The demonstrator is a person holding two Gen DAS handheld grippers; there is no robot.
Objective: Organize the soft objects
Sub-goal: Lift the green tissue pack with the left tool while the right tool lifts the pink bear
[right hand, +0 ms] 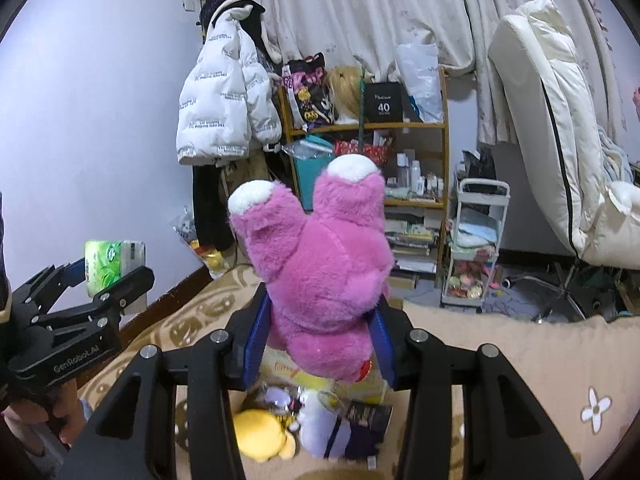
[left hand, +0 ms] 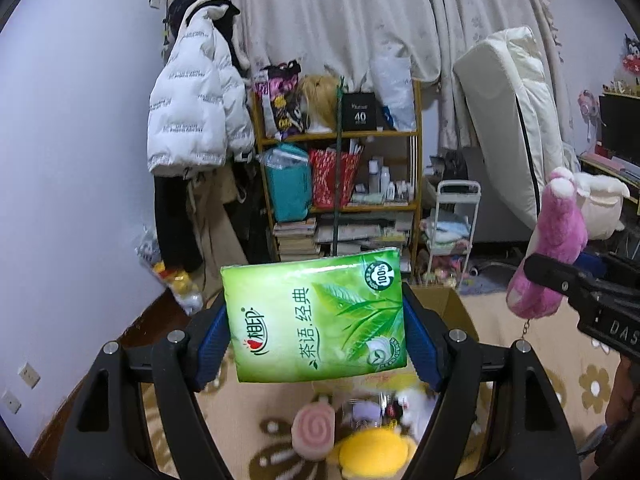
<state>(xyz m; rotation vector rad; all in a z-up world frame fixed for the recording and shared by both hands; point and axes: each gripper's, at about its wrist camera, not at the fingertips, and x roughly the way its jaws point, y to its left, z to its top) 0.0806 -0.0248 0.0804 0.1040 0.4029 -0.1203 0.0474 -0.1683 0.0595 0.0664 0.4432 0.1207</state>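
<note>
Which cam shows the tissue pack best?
Left wrist: the green tissue pack fills the centre, printed face readable, clamped between the left gripper pads. Right wrist shows it only small at the left edge, side-on.

Green tissue pack clamped upright between blue pads; pink plush bear squeezed between fingers, legs up.
</note>
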